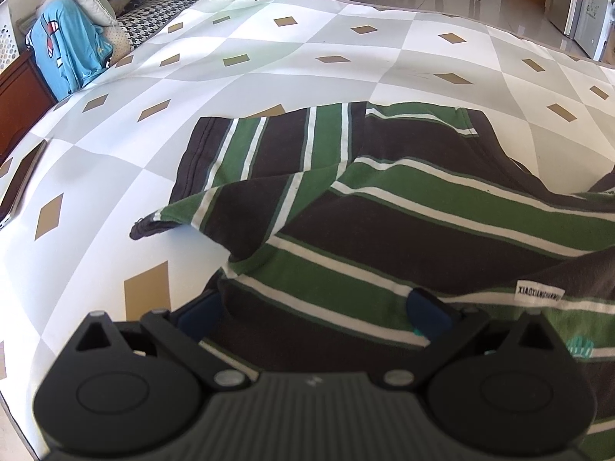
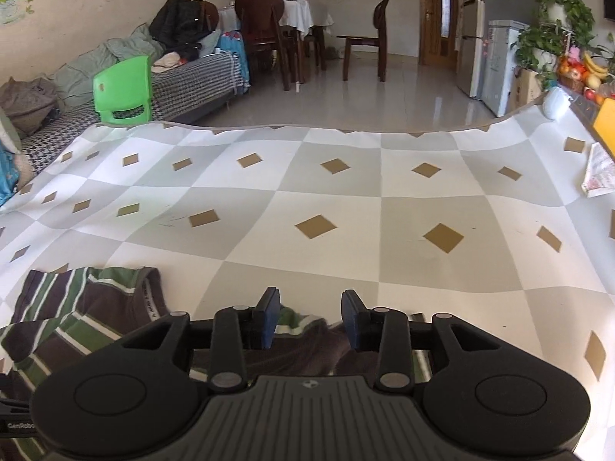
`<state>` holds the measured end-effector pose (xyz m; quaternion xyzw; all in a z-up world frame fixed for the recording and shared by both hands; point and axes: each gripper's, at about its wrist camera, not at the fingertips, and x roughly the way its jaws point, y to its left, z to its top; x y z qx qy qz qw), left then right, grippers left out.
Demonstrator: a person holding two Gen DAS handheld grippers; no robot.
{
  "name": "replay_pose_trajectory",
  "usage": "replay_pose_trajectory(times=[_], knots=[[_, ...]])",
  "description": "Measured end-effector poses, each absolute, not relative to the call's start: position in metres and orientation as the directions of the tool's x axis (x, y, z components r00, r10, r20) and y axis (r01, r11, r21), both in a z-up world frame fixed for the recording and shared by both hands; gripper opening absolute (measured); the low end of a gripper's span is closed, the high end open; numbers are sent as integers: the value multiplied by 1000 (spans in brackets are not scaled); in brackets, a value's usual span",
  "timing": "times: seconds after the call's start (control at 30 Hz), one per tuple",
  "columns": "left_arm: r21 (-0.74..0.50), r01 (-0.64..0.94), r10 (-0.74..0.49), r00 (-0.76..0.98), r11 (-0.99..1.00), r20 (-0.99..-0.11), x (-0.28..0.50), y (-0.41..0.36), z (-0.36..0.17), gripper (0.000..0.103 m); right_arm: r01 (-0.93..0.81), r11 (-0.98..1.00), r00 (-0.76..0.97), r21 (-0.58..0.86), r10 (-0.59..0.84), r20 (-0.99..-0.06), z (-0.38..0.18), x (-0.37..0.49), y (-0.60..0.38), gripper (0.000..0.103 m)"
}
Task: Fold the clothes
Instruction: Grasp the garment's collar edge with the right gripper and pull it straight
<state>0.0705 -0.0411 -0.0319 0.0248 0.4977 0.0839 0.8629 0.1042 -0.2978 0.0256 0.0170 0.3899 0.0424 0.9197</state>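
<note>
Wide-open left gripper [image 1: 313, 313] and right gripper [image 2: 310, 317] are poised over the striped shirt [image 1: 403, 207], seen rumpled, one sleeve folded across, on the checked cloth [image 2: 346, 207]; squaring remains

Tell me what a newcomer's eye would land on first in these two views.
First, the green, brown and white striped shirt, rumpled on the grey-and-white checked tablecloth with tan diamonds; the left gripper has its fingers wide apart over the near edge. Next, the right gripper, open above the shirt's other end. Behind, a bright green plastic chair stands by the houndstooth sofa.
</note>
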Motion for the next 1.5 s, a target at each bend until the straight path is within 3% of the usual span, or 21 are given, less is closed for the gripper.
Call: replay_pose_trajectory(times=[0.27, 0.4, 0.67, 0.97, 1.3, 1.5], knots=[[127, -115, 167, 495, 985, -853, 68, -40, -32, 103, -217, 965, 650, 150, 257, -715, 20, 111, -277, 34], [124, -113, 164, 496, 986, -853, 68, -39, -32, 103, -208, 957, 605, 200, 287, -743, 7, 117, -271, 34], [135, -104, 169, 505, 985, -846, 67, -41, -33, 103, -213, 965, 549, 151, 246, -799, -20, 130, -256, 35], [143, -106, 178, 513, 984, -840, 70, -39, -33, 103, -266, 962, 596, 65, 217, -773, -27, 140, -236, 37], [136, -167, 203, 499, 976, -842, 82, -25, -33, 103, -296, 955, 655, 3, 205, -728, -36, 158, -206, 57], [126, -206, 213, 486, 970, -848, 90, -17, -34, 103, -287, 957, 654, 32, 221, -723, -34, 164, -202, 58]])
